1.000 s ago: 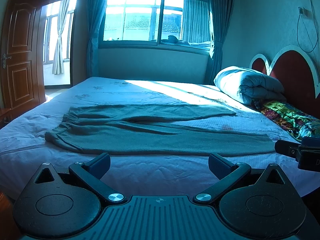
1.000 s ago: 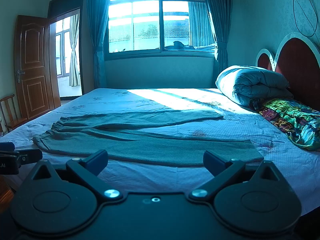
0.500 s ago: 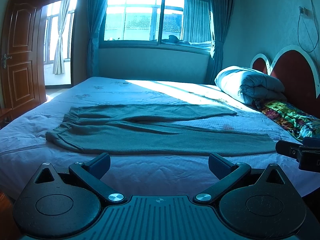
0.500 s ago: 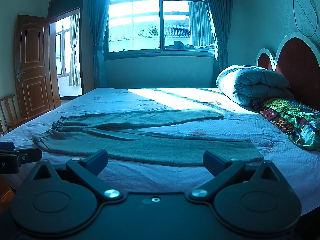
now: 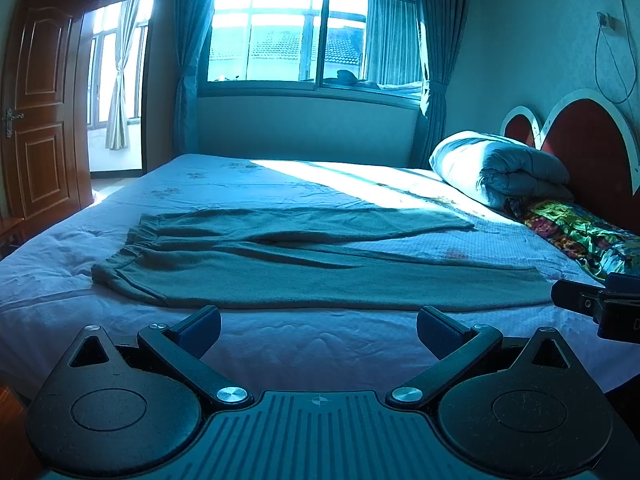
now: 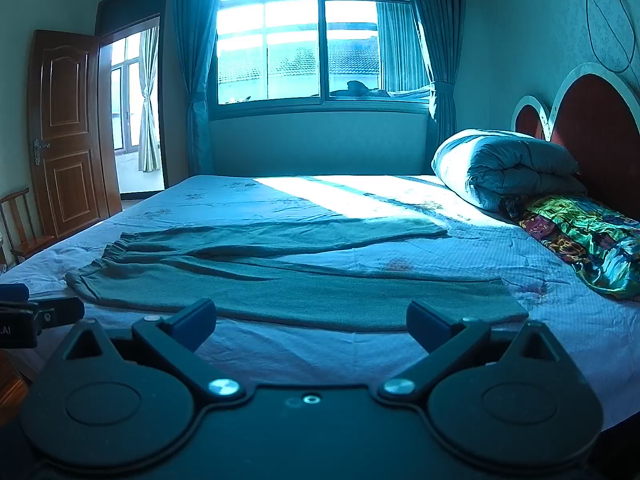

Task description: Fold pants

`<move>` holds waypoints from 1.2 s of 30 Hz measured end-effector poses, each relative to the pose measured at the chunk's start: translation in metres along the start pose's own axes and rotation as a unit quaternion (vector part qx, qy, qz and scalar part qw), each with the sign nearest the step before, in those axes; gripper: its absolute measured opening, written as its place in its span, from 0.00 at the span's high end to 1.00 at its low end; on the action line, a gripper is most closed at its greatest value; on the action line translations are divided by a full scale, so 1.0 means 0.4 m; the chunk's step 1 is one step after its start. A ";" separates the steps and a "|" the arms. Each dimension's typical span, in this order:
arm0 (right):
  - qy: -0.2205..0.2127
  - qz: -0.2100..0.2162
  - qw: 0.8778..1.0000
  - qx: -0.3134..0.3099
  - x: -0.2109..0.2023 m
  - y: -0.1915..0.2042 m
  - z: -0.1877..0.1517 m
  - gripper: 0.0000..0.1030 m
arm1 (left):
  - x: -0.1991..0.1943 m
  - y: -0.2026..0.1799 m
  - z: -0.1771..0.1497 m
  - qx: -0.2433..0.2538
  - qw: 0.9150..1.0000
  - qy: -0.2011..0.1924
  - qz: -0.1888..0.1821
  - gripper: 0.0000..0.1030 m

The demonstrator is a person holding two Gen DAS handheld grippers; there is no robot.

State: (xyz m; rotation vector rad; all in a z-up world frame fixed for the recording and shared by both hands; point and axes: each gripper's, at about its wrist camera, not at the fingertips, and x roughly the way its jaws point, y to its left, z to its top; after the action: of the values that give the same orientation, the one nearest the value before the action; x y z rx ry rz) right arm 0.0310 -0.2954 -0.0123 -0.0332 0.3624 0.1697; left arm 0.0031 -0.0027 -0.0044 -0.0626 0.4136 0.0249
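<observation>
Grey-green pants (image 5: 304,276) (image 6: 280,284) lie spread flat across the bed (image 5: 280,344) (image 6: 304,348), waistband at the left, both legs running right and splayed apart. My left gripper (image 5: 318,328) is open, hovering short of the near leg's edge, nothing between its fingers. In the right wrist view my right gripper (image 6: 311,322) is open too, just before the near leg's hem side. The right gripper's tip (image 5: 592,304) shows at the right edge of the left wrist view; the left gripper's tip (image 6: 44,314) shows at the left edge of the right wrist view.
A rolled grey-white duvet (image 5: 496,172) (image 6: 504,168) and a colourful patterned cloth (image 5: 580,232) (image 6: 588,236) lie by the red headboard (image 5: 588,136) on the right. Window and curtains stand behind the bed. An open wooden door (image 5: 40,104) and a chair (image 6: 24,220) are at left.
</observation>
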 end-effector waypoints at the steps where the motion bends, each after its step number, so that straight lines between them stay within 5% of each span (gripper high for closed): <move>1: 0.000 0.000 1.000 0.000 0.000 0.000 0.000 0.07 | 0.000 0.000 0.000 0.000 1.000 0.000 0.000 0.00; 36: 0.004 0.002 1.000 -0.001 0.005 0.005 -0.010 0.07 | 0.005 -0.006 -0.001 0.005 1.000 0.008 0.000 0.00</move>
State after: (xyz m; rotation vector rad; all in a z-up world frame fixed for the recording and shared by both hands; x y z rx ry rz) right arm 0.0312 -0.2932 -0.0168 -0.0355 0.3703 0.1736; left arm 0.0049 -0.0051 -0.0056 -0.0533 0.4294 0.0217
